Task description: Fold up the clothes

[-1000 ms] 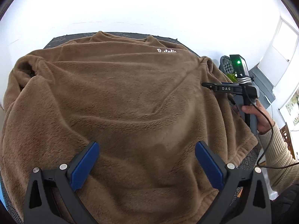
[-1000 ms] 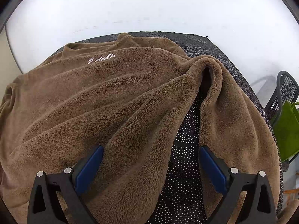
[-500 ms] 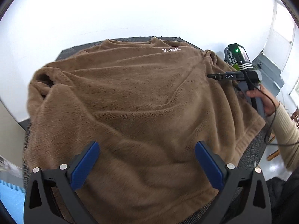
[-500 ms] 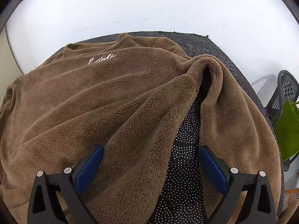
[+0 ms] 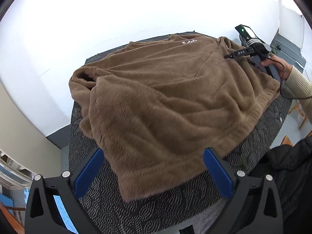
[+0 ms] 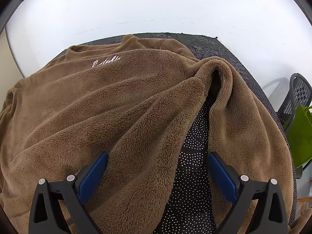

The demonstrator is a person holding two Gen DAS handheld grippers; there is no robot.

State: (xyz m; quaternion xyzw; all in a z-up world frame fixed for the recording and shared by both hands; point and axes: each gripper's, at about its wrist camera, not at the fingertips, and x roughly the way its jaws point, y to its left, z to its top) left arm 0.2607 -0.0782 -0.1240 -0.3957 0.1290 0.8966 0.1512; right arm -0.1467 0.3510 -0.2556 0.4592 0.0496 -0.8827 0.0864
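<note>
The left gripper (image 5: 154, 170) is seen from its own camera with its 2 blue-padded fingers (image 5: 87, 172) spread wide, and nothing is held between them. It is poised above the near edge of a dark, white-speckled table (image 5: 175, 200), with the hem corner of a brown fleece sweatshirt (image 5: 165, 101) lying between and just beyond the pads. No contact with the cloth can be made out.

The right gripper (image 6: 157, 175) is likewise shown wide open in its own view, its blue pads (image 6: 221, 177) parted, with nothing clamped. It is set low over the sweatshirt (image 6: 93, 113): a thick fold of the fleece runs up between the fingers, and whether the left-hand pad touches the pile cannot be told. Beside that fold, a strip of the dotted table surface (image 6: 193, 152) is exposed, and the right sleeve (image 6: 239, 120) is draped down the far side of the strip.

In the left wrist view the same right gripper (image 5: 232, 55) is seen from the side at the far right of the garment, its handle gripped by the person's right hand (image 5: 276, 66), with a cream ribbed cuff (image 5: 300, 83) behind it.

The sweatshirt is spread over most of the tabletop, rumpled, with white embroidered script (image 6: 105, 61) near the neckline at the far side. The other sleeve (image 5: 83, 78) is bunched at the left edge in the left wrist view. A black mesh chair (image 6: 298, 95) and a green bag (image 6: 300, 136) are seen beyond the table's right edge, and a white wall (image 6: 156, 5) fills the background.
</note>
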